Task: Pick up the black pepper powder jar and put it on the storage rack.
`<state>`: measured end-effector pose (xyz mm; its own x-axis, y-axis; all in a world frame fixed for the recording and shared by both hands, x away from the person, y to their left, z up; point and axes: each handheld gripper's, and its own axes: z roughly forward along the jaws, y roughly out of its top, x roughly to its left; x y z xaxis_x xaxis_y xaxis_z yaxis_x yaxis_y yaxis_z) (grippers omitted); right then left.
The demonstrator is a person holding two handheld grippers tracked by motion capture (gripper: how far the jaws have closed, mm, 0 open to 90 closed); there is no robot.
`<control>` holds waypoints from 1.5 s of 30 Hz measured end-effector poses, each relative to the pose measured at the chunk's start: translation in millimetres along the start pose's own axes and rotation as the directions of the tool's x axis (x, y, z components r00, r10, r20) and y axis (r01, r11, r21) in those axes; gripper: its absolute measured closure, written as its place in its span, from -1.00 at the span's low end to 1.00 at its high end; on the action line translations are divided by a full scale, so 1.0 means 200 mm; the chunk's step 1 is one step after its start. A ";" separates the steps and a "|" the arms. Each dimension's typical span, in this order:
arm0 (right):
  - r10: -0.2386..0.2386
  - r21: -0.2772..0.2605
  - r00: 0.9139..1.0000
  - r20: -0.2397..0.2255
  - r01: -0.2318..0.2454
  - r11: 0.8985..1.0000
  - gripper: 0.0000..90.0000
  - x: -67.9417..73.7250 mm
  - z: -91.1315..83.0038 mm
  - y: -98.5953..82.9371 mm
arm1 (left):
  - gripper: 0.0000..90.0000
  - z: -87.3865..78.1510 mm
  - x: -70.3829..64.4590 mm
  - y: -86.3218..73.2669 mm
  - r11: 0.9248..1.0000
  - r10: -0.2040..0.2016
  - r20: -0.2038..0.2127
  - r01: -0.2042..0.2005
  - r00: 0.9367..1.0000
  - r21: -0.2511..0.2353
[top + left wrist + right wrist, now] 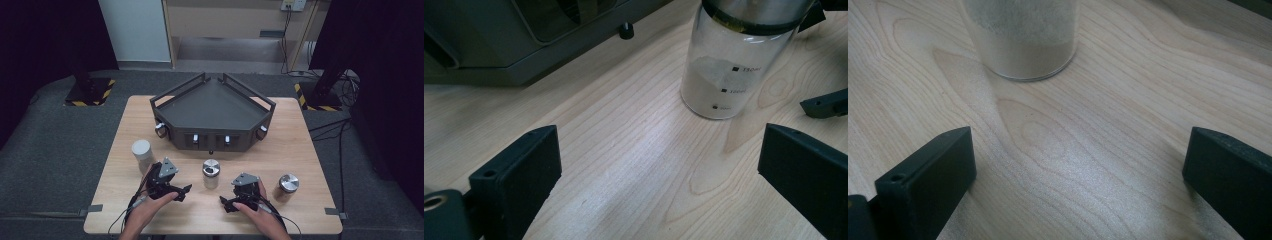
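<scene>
A clear jar (211, 173) with a metal lid stands on the wooden table (300, 150), in front of the dark tray. It holds pale powder. My left gripper (183, 192) is open just left of the jar, its jaws pointing right. In the left gripper view the jar (734, 65) stands ahead and to the right of the open gripper (661, 150), apart from it. My right gripper (225, 203) is open right of the jar, low on the table. Its own view has the jar's base (1023, 45) ahead of the open gripper (1078, 155), with bare wood between the jaws.
A dark grey angular tray (167, 102) with rails fills the back middle of the table; its front wall (499, 50) shows close by. A white-lidded jar (141, 152) stands at the left, and another metal-lidded jar (288, 185) at the right. Cables trail off the near edge.
</scene>
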<state>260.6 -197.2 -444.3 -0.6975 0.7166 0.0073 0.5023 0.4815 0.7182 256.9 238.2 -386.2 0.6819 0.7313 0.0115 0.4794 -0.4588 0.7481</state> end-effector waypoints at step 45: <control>0.009 -0.003 1.000 0.009 -0.009 1.000 -0.98 0.01 0.00 -0.01 | -0.95 -0.17 0.09 0.18 1.000 0.027 -0.016 -0.028 1.000 -0.013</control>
<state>257.7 -196.2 -444.7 -0.6883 0.7254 0.0082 0.5074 0.4733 0.7201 268.2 252.9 -336.8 0.6861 0.7263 0.0424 0.4533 -0.4723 0.7560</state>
